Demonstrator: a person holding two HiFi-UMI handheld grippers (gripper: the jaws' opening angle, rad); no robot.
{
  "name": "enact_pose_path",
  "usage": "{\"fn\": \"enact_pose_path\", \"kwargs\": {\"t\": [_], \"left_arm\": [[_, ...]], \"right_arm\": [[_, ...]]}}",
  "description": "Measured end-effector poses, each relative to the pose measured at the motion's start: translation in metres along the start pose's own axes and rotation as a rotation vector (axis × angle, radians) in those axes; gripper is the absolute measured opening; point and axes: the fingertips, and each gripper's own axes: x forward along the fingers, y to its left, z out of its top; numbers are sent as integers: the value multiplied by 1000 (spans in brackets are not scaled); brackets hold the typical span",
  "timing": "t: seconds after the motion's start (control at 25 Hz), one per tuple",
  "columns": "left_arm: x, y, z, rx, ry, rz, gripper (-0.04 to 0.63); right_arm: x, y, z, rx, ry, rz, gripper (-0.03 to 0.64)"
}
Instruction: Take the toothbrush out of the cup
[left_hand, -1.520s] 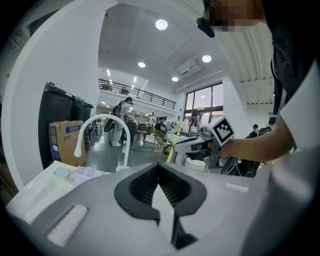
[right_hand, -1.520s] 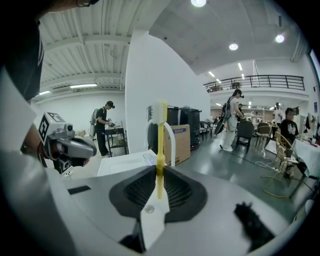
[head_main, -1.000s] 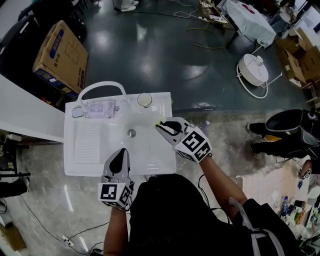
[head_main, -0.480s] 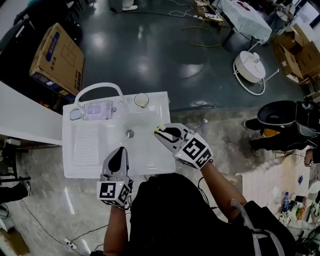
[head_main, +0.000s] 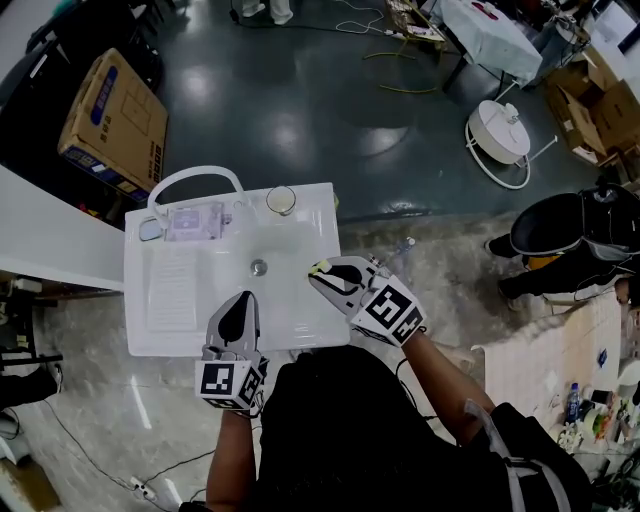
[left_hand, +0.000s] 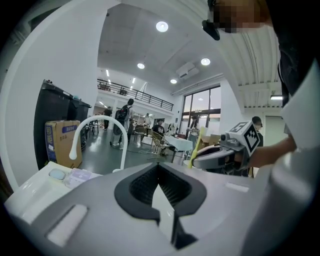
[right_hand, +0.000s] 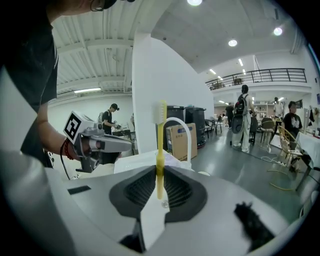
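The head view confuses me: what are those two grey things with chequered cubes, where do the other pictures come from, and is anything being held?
There is no robot here. A person holds a pair of tongs in each hand, and the cubes are part of them. The head view comes from a camera on the person's head, looking down. The other two pictures come from small cameras riding on the tongs, looking along the jaws. Below is a white sink with an arched tap, a cup on its back rim and a clear box near the tap. The right tongs grip a yellow toothbrush, well away from the cup. The left tongs hover over the sink's near edge, jaws together and holding nothing.
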Motion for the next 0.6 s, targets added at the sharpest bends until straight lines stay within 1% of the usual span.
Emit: {"fn": "enact_pose_path", "kwargs": {"t": [0.6], "left_arm": [[8,-4,-6,15,26,-10,9]], "right_arm": [[-4,6,-10,9,13,17,55]]}}
